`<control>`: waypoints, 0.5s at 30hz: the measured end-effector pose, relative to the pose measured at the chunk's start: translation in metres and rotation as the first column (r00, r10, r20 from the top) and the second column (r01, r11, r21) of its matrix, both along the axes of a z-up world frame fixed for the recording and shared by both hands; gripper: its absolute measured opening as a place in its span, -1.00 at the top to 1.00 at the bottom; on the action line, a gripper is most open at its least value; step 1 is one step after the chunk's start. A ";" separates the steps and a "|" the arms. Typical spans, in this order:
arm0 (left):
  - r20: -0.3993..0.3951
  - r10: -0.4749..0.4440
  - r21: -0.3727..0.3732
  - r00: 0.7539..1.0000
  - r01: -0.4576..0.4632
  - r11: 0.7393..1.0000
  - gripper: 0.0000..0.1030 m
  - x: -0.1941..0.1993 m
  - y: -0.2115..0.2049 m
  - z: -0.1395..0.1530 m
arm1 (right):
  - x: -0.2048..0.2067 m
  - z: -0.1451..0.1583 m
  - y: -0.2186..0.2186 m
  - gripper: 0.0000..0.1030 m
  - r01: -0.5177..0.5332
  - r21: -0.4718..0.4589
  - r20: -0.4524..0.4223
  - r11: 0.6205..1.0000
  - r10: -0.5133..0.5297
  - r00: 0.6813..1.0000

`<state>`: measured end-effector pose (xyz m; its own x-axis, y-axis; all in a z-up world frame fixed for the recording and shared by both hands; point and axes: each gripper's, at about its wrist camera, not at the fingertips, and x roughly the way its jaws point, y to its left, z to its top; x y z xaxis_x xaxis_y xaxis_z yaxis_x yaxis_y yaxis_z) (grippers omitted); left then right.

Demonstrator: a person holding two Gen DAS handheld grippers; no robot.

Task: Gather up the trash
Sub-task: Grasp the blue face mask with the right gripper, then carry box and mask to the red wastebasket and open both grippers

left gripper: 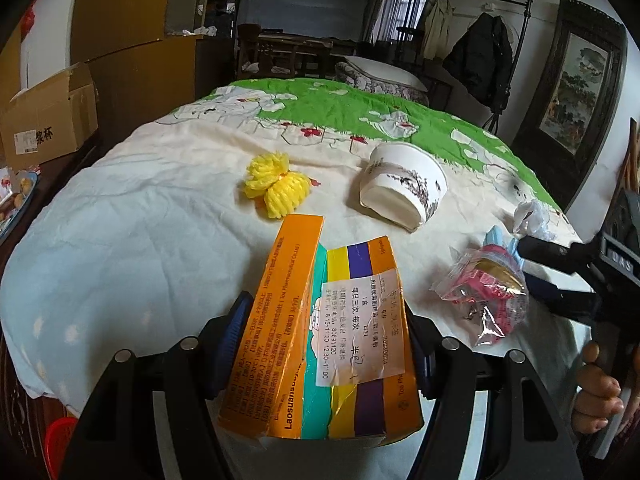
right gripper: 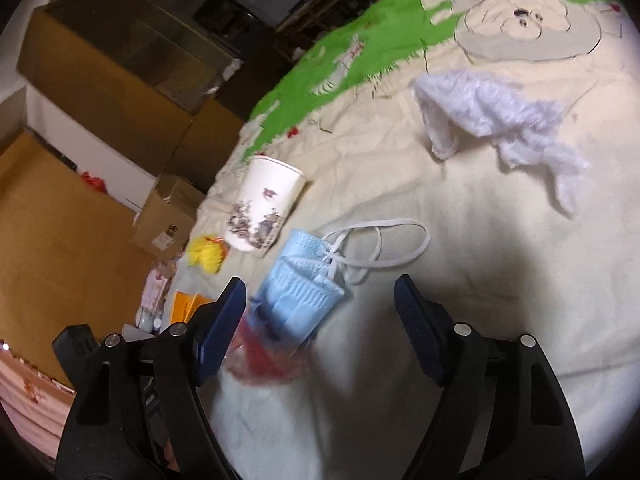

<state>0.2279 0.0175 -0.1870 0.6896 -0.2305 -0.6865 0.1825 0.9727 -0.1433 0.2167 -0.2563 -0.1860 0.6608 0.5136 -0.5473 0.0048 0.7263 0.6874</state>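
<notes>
My left gripper (left gripper: 328, 332) is shut on a crushed orange medicine box (left gripper: 320, 344) and holds it over the bed. My right gripper (right gripper: 320, 300) is open; a blue face mask (right gripper: 304, 284) and a clear wrapper with pink contents (right gripper: 264, 360) lie between its fingers, and I cannot tell whether they touch. In the left wrist view the right gripper (left gripper: 528, 260) sits at the right by the pink wrapper (left gripper: 484, 296). A paper cup (left gripper: 404, 188) lies on its side, also in the right wrist view (right gripper: 262, 208). A yellow foam net (left gripper: 274, 186) lies left of it.
Everything lies on a cream and green bedspread (left gripper: 160, 208). A crumpled white plastic bag (right gripper: 500, 120) lies further up the bed. Cardboard boxes (left gripper: 48, 120) stand left of the bed. A red basket (left gripper: 58, 444) shows at the lower left.
</notes>
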 end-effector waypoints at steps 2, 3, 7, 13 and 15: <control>-0.008 -0.004 0.007 1.000 0.004 1.000 -0.31 0.002 -0.002 -0.003 | 0.011 0.001 0.009 0.12 -0.017 -0.010 0.008 1.000 0.017 1.000; -0.011 -0.006 0.008 1.000 0.006 1.000 -0.31 0.003 -0.003 -0.004 | 0.016 0.000 0.012 0.30 -0.026 -0.003 0.000 1.000 0.026 1.000; 0.002 -0.006 0.012 1.000 0.006 1.000 -0.31 0.000 -0.002 -0.001 | 0.014 0.011 0.014 0.60 -0.003 -0.012 0.046 1.000 0.003 0.999; 0.059 0.000 -0.007 0.998 0.000 1.000 -0.31 -0.013 0.006 0.023 | -0.022 0.070 -0.002 0.60 0.093 -0.090 0.245 0.992 -0.068 0.967; 0.082 0.005 -0.020 0.997 -0.004 1.000 -0.31 -0.020 0.009 0.034 | -0.030 0.084 -0.004 0.60 0.105 -0.103 0.280 0.989 -0.072 0.957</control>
